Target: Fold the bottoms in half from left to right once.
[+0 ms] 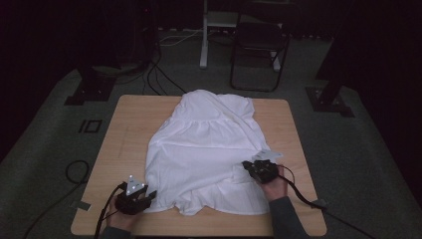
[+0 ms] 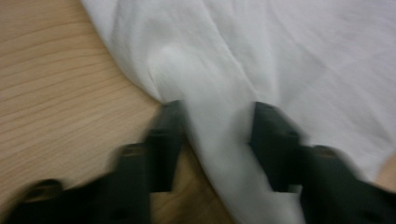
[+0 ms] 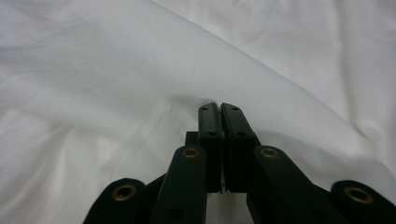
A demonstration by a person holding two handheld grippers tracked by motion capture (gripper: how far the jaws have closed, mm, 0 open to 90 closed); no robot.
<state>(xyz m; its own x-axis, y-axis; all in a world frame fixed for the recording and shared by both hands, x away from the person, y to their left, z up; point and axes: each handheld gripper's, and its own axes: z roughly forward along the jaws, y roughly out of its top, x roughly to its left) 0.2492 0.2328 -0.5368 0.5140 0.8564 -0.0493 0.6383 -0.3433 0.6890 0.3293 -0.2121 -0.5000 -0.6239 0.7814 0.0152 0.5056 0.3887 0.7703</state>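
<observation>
A white garment (image 1: 204, 149) lies spread over the wooden table (image 1: 129, 124), waist end far and hem near. My left gripper (image 1: 149, 195) sits at the near left corner of the hem. In the left gripper view the left gripper (image 2: 217, 116) is open, its jaws apart astride a raised fold of the white garment (image 2: 210, 70). My right gripper (image 1: 247, 166) rests on the garment's right side. In the right gripper view the right gripper (image 3: 220, 106) has its jaws pressed together, and the white garment (image 3: 116, 84) gathers into a ridge at the tips.
The table's bare wood (image 2: 56, 93) shows left of the cloth. Beyond the far edge stand a dark folding chair (image 1: 259, 45) and a white post (image 1: 204, 35). Cables (image 1: 154, 74) run over the grey floor, and dark stand feet (image 1: 89, 89) flank the table.
</observation>
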